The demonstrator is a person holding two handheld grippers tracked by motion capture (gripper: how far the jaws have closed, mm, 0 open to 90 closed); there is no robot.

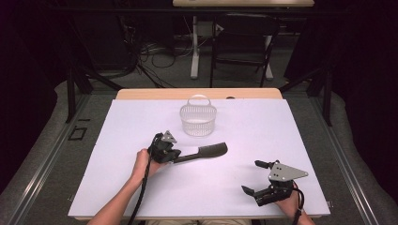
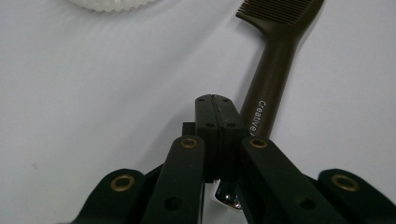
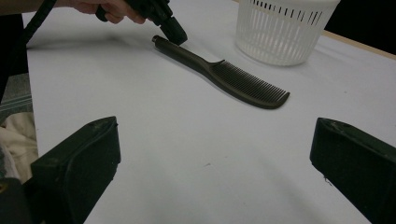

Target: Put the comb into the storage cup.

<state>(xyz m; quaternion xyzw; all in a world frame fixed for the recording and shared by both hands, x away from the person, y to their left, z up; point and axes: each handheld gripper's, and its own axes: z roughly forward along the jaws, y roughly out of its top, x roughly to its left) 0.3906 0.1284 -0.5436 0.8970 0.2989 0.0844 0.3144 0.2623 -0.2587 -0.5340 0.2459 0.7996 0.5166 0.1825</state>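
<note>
One comb [image 1: 202,153] lies flat on the table [image 1: 117,187], handle end beside the closed, empty left gripper [image 1: 173,156], teeth pointing toward the basket [image 1: 198,120]; right gripper [image 1: 253,177] waits wide open, well apart.

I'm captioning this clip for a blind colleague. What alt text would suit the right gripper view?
A dark comb lies flat on a white table, its handle end beside the shut left gripper, which a hand holds. A white slatted basket stands behind the comb, and the right gripper has its two black jaws wide apart in the foreground.
</note>
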